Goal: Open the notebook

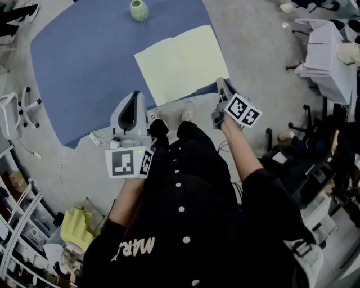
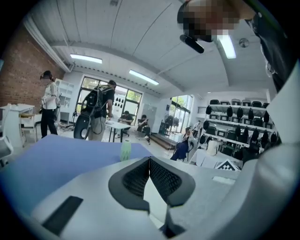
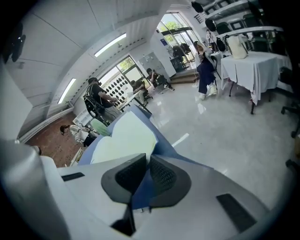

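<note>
The notebook (image 1: 183, 62) lies open on the blue table (image 1: 84, 62), showing two pale yellow blank pages near the table's front edge. My left gripper (image 1: 135, 94) hovers off that front edge, left of the notebook, with its tips touching and nothing held (image 2: 149, 159). My right gripper (image 1: 220, 84) sits at the notebook's near right corner. In the right gripper view its jaws (image 3: 147, 157) stand a narrow gap apart with nothing between them, and the open pages (image 3: 126, 136) lie just beyond.
A green vase (image 1: 139, 10) stands at the table's far edge. An office chair (image 1: 11, 112) is at the left and a white-draped table (image 1: 329, 62) at the right. Cables (image 1: 101, 136) lie on the floor. People (image 2: 98, 112) stand in the background.
</note>
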A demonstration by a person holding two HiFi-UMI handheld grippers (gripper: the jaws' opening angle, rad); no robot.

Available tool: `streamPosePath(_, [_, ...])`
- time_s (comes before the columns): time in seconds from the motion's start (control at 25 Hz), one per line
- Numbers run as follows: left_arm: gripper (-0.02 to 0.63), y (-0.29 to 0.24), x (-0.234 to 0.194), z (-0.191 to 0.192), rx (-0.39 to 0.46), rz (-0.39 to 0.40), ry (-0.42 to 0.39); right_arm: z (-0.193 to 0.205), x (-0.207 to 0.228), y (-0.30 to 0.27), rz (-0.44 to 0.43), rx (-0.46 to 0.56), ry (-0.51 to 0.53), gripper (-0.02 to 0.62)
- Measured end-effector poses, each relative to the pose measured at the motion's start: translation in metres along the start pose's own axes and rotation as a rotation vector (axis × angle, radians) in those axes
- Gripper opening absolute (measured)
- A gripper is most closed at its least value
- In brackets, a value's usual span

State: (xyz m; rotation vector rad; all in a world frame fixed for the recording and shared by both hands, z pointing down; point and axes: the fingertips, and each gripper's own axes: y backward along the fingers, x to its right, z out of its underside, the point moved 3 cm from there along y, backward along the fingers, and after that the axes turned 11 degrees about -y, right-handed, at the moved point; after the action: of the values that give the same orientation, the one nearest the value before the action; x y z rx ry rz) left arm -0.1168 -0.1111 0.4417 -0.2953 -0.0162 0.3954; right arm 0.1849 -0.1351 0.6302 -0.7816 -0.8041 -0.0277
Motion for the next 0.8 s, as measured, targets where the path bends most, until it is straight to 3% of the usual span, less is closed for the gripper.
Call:
streamPosePath(0.12, [0.006,-0.009,0.008,0.048,-0.110,-0.001,0.060,0.000,0.003,-0.001,0.000,-0.011,0.012,0.034])
streamPosePath(0.28, [0.134,-0.019,0.020,0.112,-0.285,-0.012,0.183,0.000,0.005,-0.005,-0.010,-0.017,0.033,0.035])
streamPosePath(0.4, [0.164,-0.026,0.027,0.145,-0.377,-0.012,0.245,0.000,0.004,-0.007,-0.014,-0.022,0.047,0.037])
streamPosePath(0.64, [0.184,-0.039,0.034,0.179,-0.448,-0.001,0.403,0.000,0.004,-0.009,-0.019,-0.040,0.087,0.038])
streamPosePath(0.8, [0.183,-0.042,0.033,0.185,-0.465,-0.009,0.455,0.002,0.006,-0.011,-0.015,-0.048,0.104,0.040])
